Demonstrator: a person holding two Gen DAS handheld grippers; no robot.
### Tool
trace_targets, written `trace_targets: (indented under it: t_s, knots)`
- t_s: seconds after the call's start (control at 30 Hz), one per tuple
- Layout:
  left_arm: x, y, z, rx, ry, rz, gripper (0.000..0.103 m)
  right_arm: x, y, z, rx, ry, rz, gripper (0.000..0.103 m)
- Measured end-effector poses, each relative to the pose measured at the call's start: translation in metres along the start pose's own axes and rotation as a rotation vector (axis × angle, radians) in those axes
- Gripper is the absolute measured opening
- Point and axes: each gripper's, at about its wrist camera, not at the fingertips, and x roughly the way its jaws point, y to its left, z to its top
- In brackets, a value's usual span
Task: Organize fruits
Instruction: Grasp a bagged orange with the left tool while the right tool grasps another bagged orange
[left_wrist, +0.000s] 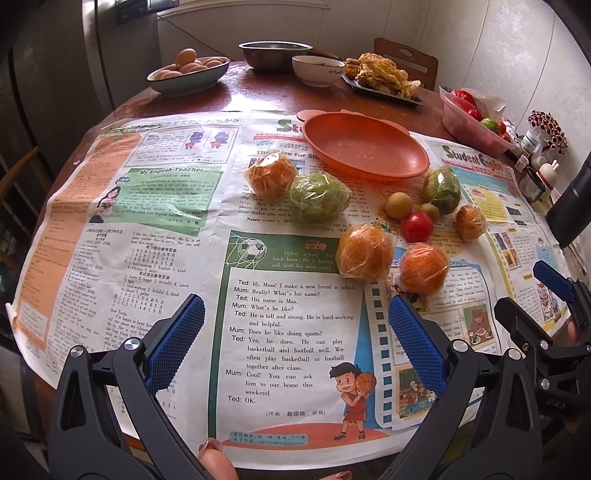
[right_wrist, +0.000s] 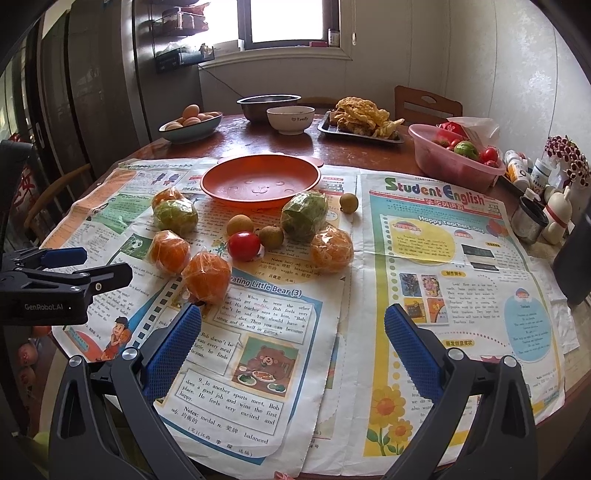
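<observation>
Black tongs (left_wrist: 295, 328) — blue ribbed pads (right_wrist: 173, 347), silver screws.

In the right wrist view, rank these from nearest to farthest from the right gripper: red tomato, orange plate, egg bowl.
From the right gripper:
1. Red tomato, middle of the fruit cluster.
2. Orange plate, behind the fruit.
3. Egg bowl, far left of the table.

The left gripper (left_wrist: 295, 332) hangs wide open over the newspaper (left_wrist: 288, 332) covering the worktop (left_wrist: 258, 92). Ahead lie plastic-wrapped oranges (left_wrist: 365, 251), green fruits (left_wrist: 319, 197) and a red tomato (left_wrist: 418, 226), just before an empty orange plate (left_wrist: 364, 144).
</observation>
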Motion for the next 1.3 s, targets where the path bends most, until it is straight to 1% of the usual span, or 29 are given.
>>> trace_targets:
  t_s: [0.3,0.37,0.43,0.57,0.6,0.67,0.7,0.77,0.8,0.83,0.87,0.9,0.93,1.03,1.07,1.1,1.2,1.23,1.3]
  knots:
    - [0.019,0.003,0.015,0.013,0.048,-0.071,0.094,0.032,0.015,0.004,-0.045,0.058,0.029,0.099]
    - [0.024,0.002,0.018,0.022,0.061,-0.076,0.094,0.037,0.019,0.005,-0.057,0.064,0.039,0.099]
    - [0.026,0.0,0.021,0.032,0.063,-0.108,0.094,0.042,0.025,0.008,-0.074,0.062,0.059,0.099]
    - [0.029,-0.003,0.027,0.042,0.068,-0.135,0.094,0.048,0.034,0.013,-0.104,0.058,0.086,0.098]
    - [0.03,-0.005,0.028,0.048,0.068,-0.14,0.094,0.05,0.036,0.014,-0.116,0.058,0.091,0.097]
    - [0.032,-0.007,0.03,0.057,0.072,-0.156,0.093,0.055,0.039,0.015,-0.123,0.061,0.098,0.081]
    - [0.033,-0.008,0.031,0.058,0.079,-0.163,0.09,0.056,0.04,0.015,-0.123,0.067,0.113,0.071]
    - [0.035,-0.008,0.033,0.057,0.089,-0.185,0.085,0.061,0.043,0.016,-0.135,0.077,0.113,0.066]
    - [0.036,-0.009,0.034,0.057,0.091,-0.188,0.083,0.062,0.043,0.016,-0.135,0.076,0.124,0.061]
    - [0.036,-0.009,0.034,0.057,0.092,-0.194,0.083,0.063,0.043,0.016,-0.134,0.077,0.135,0.055]
    - [0.037,-0.01,0.035,0.06,0.094,-0.2,0.08,0.063,0.044,0.017,-0.137,0.077,0.145,0.052]
    - [0.038,-0.011,0.036,0.061,0.095,-0.207,0.074,0.064,0.045,0.017,-0.143,0.071,0.157,0.045]
    - [0.039,-0.012,0.036,0.062,0.1,-0.215,0.072,0.064,0.045,0.017,-0.148,0.07,0.161,0.04]
    - [0.042,-0.014,0.036,0.065,0.111,-0.233,0.064,0.063,0.043,0.017,-0.153,0.07,0.173,0.039]
    - [0.043,-0.015,0.036,0.067,0.113,-0.238,0.059,0.063,0.042,0.017,-0.152,0.07,0.174,0.039]
    - [0.044,-0.016,0.036,0.07,0.115,-0.243,0.056,0.062,0.04,0.017,-0.15,0.069,0.173,0.039]
    - [0.048,-0.022,0.035,0.082,0.128,-0.254,0.051,0.06,0.034,0.017,-0.141,0.071,0.169,0.039]
    - [0.049,-0.023,0.034,0.085,0.131,-0.254,0.048,0.059,0.031,0.017,-0.137,0.069,0.166,0.039]
    - [0.05,-0.027,0.034,0.103,0.127,-0.237,0.04,0.056,0.027,0.018,-0.128,0.064,0.164,0.039]
